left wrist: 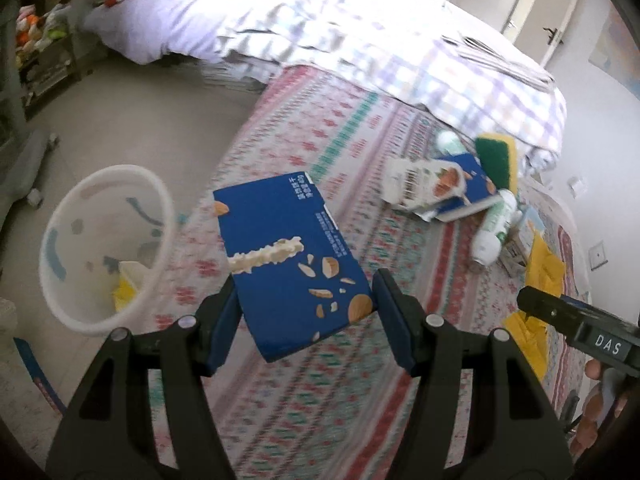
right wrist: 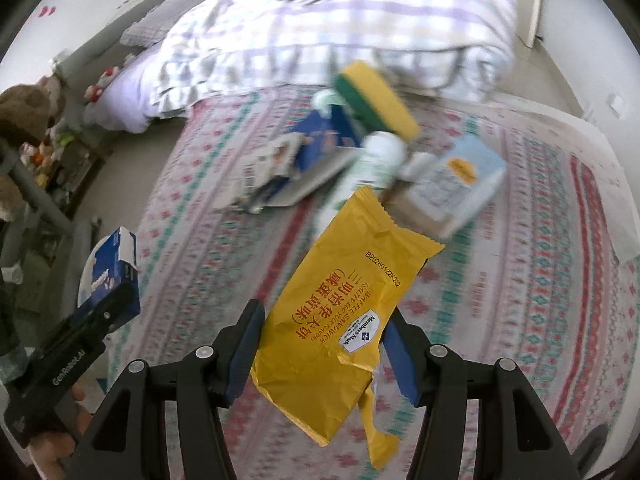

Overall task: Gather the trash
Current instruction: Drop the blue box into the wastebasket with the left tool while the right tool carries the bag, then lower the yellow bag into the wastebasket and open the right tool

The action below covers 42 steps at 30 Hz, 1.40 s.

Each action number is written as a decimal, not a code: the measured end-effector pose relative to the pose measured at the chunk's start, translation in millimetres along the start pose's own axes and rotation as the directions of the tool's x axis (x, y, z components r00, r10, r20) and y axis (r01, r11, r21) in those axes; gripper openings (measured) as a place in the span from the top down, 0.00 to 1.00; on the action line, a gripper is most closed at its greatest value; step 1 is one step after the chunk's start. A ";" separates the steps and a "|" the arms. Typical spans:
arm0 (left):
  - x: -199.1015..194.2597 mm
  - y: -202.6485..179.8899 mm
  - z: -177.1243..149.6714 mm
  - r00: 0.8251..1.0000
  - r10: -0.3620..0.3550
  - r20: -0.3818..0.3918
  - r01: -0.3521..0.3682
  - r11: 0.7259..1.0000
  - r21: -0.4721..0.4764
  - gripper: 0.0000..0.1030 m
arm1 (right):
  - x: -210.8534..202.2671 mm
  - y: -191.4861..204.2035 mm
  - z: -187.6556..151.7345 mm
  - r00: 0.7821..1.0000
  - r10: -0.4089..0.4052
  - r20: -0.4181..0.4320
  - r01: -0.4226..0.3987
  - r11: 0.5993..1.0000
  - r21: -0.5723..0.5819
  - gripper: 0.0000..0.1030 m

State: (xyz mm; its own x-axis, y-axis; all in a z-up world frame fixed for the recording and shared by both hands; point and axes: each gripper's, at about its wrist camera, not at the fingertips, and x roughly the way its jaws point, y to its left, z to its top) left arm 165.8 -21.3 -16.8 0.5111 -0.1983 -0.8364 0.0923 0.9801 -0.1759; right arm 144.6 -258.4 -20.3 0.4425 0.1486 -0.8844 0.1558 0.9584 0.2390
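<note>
The left gripper (left wrist: 306, 312) clamps a blue cardboard snack box (left wrist: 290, 256) above the patterned bedsheet (left wrist: 320, 420), near a white plastic bin (left wrist: 106, 248) on the tiled floor (left wrist: 132, 128). The right gripper (right wrist: 324, 346) pinches a yellow foil wrapper (right wrist: 340, 320).

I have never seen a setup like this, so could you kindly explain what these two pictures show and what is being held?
There is no robot here: a person carries a two-finger gripper in each hand, with a fisheye camera on each looking along its fingers.

The left wrist view shows the left gripper clamped on a blue snack box above a patterned bedsheet, with a white waste basket on the floor beside the bed.

The right wrist view shows the right gripper holding a yellow wrapper. Beyond it on the sheet lies a pile of trash: a sponge, a white and green bottle and cartons.
</note>
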 end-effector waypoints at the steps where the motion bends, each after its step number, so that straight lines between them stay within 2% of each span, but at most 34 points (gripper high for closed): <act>1: -1.9 5.6 0.7 1.000 0.006 0.003 -0.006 1.000 -0.008 0.37 | 2.7 8.0 1.7 1.000 0.005 0.000 -0.005 1.000 -0.012 0.42; 10: -15.7 56.2 5.6 0.998 0.061 0.026 -0.059 0.996 -0.064 0.37 | 14.0 73.7 7.9 0.999 0.037 0.032 -0.033 0.995 -0.099 0.42; 18: -19.8 99.2 5.8 0.992 0.118 0.043 -0.114 0.989 -0.089 0.37 | 30.2 118.9 1.9 0.998 0.050 0.028 -0.045 0.986 -0.161 0.42; 24: -26.0 133.6 4.5 0.991 0.119 0.061 -0.109 0.983 -0.147 0.36 | 38.9 140.3 -3.6 0.998 0.065 0.025 -0.059 0.979 -0.196 0.42; 26: -28.9 143.9 5.7 0.993 0.105 0.054 -0.094 0.979 -0.183 0.22 | 39.3 146.7 -4.8 0.996 0.088 0.027 -0.080 0.975 -0.207 0.42; 28: -37.1 155.9 3.9 0.991 0.123 0.059 -0.107 0.968 -0.225 0.16 | 39.3 153.3 -4.3 0.995 0.100 0.031 -0.091 0.973 -0.213 0.42; 35: -54.3 193.9 -3.2 0.972 0.234 0.015 -0.219 0.929 -0.298 0.07 | 57.2 191.8 4.3 0.986 0.167 -0.012 -0.165 0.961 -0.221 0.42; 42: -64.9 226.0 -11.3 0.953 0.302 -0.012 -0.290 0.903 -0.317 0.07 | 87.4 242.7 7.5 0.973 0.226 -0.055 -0.233 0.948 -0.219 0.41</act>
State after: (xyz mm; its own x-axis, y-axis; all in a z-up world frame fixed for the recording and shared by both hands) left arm 143.9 212.9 -8.1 0.5052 0.1073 -0.8563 -0.3360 0.9384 -0.0807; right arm 227.7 -14.6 -36.5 0.4174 0.3748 -0.8278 -0.1484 0.9269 0.3448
